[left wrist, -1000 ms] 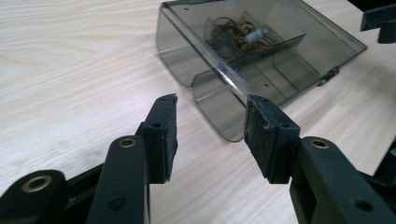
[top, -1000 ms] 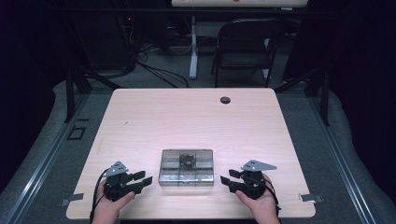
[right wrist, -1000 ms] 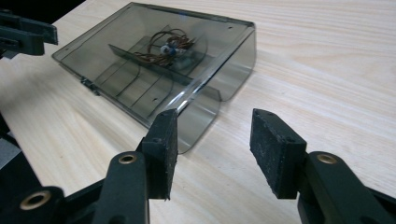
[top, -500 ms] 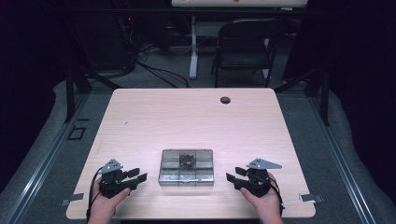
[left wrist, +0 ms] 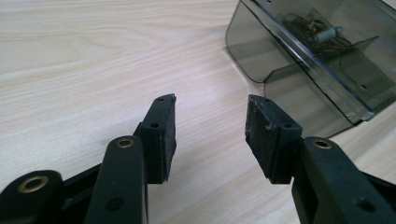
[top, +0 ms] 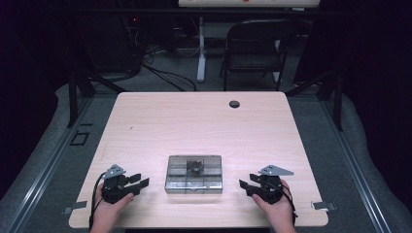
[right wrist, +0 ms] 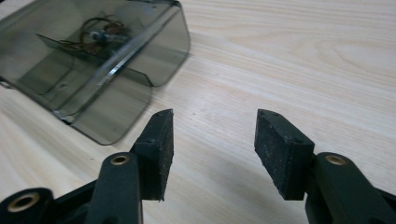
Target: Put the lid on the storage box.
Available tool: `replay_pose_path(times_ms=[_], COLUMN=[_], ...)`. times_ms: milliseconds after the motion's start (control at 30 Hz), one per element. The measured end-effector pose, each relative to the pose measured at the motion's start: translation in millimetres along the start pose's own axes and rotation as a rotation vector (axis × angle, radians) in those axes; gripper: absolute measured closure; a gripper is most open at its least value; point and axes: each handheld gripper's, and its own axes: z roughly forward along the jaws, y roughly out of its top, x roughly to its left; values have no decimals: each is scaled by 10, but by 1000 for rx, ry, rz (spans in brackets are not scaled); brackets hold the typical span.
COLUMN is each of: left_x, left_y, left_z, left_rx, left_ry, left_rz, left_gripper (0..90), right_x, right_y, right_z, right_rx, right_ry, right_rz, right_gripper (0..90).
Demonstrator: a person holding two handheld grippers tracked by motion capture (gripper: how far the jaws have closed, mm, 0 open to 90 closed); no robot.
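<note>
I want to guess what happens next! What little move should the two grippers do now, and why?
Probably bring both inward to the smoky clear plastic box. The left gripper and right gripper sit open on either side of it, fingers empty and pointing at it, so closing that gap likely comes first.

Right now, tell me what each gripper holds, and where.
Nothing. The left gripper and right gripper are open over bare table, either side of the box.

Both grippers are black, with brass-ringed holes, rough dark fingers (left wrist: 266, 135) (screw holes showing) and grey top plates.
</note>
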Motion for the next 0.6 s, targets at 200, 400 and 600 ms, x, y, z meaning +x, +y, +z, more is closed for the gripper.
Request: replay_pose_path(times_ms=[200, 400, 600], left_x=[87, 141, 182], left_y=[-3, -12, -9], left_z=[4, 8, 23], left_rx=[1, -4, -4], left_ry=[35, 56, 72], left_rz=[-4, -24, -24], left_gripper=[526, 514, 510], right_x=[-83, -147, -176], right_y=[-22, -36, -36], right_z=[8, 3, 5], right_rx=[-6, -21, -30], right_ry=[-26, -44, -53], right_rz=[31, 52, 59], right_gripper=[465, 463, 457])
